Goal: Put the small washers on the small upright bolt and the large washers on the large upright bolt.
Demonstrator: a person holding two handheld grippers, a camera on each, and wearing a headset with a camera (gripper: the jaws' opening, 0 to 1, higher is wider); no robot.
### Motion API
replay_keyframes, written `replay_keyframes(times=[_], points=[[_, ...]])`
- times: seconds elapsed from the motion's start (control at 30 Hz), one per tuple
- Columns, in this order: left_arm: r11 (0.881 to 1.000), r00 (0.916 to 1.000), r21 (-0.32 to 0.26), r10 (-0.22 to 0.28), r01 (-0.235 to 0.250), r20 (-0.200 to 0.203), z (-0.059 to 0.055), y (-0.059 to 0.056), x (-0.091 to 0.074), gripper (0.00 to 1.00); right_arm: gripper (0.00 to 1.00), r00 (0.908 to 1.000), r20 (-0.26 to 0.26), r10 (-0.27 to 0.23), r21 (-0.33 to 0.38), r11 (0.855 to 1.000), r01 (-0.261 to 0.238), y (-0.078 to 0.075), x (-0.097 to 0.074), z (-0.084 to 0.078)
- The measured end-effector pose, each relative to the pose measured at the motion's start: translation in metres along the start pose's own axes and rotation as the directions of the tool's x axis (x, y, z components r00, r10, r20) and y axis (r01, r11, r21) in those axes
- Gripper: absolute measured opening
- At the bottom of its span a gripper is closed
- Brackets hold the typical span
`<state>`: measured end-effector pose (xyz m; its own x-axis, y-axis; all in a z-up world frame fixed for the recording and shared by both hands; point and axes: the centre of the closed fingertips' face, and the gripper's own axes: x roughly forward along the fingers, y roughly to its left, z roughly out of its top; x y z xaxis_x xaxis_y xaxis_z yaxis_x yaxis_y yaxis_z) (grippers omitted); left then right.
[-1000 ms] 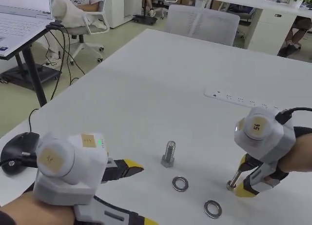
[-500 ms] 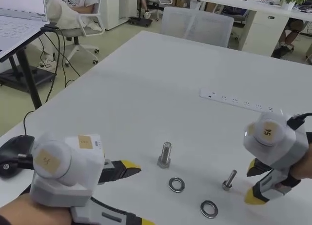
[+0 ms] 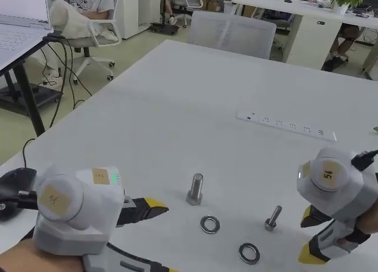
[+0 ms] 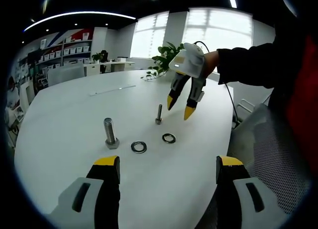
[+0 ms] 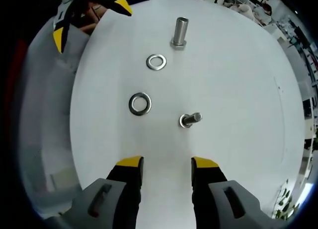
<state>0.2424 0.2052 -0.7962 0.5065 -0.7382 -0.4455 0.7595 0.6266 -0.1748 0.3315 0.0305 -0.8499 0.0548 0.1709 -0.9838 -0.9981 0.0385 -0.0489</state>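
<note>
The right gripper (image 3: 308,235) hangs just beside the small bolt (image 3: 273,218), jaws apart, holding nothing. The left gripper (image 4: 168,162) sits low, jaws wide, empty.

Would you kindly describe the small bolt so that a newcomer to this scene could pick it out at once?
On the white table, two bolts stand near the person's edge, with two washers lying flat beside them. The small bolt is the right-hand one, nearest the right gripper; it is thinner and shorter than the large bolt.
</note>
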Motion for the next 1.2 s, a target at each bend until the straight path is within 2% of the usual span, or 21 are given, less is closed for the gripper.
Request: replay_keyframes(times=[0.57, 1.2], points=[[1.000, 1.0000, 0.009, -0.007, 0.007, 0.005, 0.003, -0.001, -0.001, 0.79, 0.40, 0.9992, 0.022, 0.032, -0.026, 0.999, -0.032, 0.027, -0.001, 0.020], [1.000, 0.9998, 0.011, 0.005, -0.005, 0.021, 0.005, 0.000, -0.004, 0.79, 0.40, 0.9977, 0.038, 0.056, -0.095, 0.994, -0.052, 0.038, 0.003, 0.052]])
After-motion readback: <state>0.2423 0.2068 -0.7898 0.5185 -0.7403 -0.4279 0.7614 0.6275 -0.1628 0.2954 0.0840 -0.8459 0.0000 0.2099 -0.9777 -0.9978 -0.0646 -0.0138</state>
